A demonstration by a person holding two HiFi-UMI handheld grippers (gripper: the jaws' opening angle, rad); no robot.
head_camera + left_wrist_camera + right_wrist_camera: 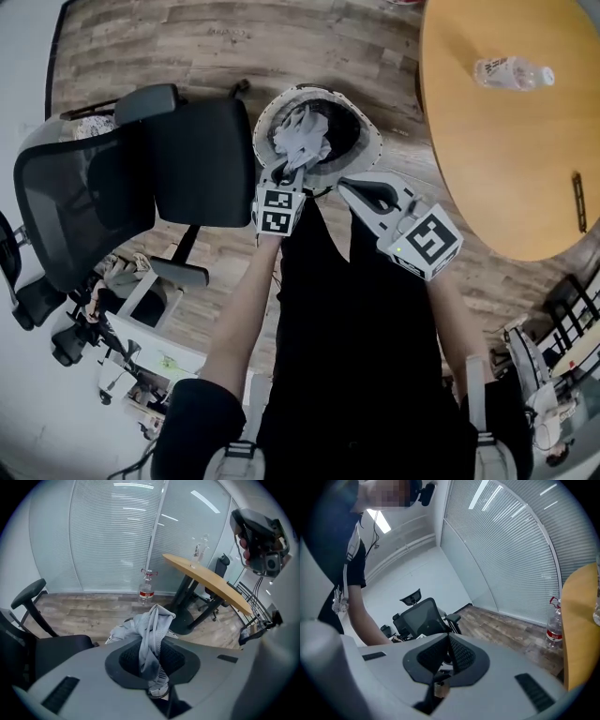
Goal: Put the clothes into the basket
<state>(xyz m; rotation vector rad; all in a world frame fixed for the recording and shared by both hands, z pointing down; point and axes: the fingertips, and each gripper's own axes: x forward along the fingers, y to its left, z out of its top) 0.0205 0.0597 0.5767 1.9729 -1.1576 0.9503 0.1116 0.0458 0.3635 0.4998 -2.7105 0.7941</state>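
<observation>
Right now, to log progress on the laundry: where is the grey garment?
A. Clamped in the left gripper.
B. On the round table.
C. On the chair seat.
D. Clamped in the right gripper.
A: the left gripper view shows the garment pinched between the jaws of the left gripper, and in the head view it hangs over the basket.

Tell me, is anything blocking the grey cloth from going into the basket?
Nothing visible does. The left gripper holds the grey cloth right above the basket, whose top is open. The black chair stands beside it, not over it.
</observation>
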